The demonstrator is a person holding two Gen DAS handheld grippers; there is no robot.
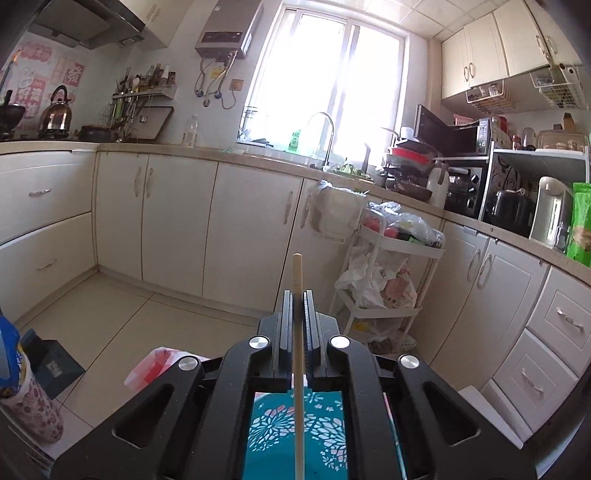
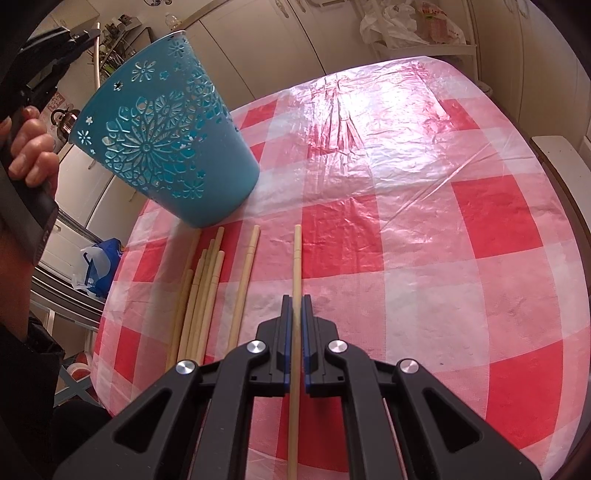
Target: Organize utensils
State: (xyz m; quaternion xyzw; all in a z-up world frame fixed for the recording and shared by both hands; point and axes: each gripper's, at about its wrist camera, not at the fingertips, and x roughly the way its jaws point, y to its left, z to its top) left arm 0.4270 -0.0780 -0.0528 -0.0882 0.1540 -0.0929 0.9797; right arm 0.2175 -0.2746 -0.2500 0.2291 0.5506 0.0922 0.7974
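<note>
My left gripper is shut on a wooden chopstick and holds it upright above the teal cut-out holder. In the right wrist view the left gripper is above the holder, which stands on the red checked table. My right gripper is shut on another chopstick that lies along the table. Several loose chopsticks lie to its left, in front of the holder.
A white trolley with bags stands by the cabinets beyond the table. A floral cup is at the left. A white chair edge is at the table's right.
</note>
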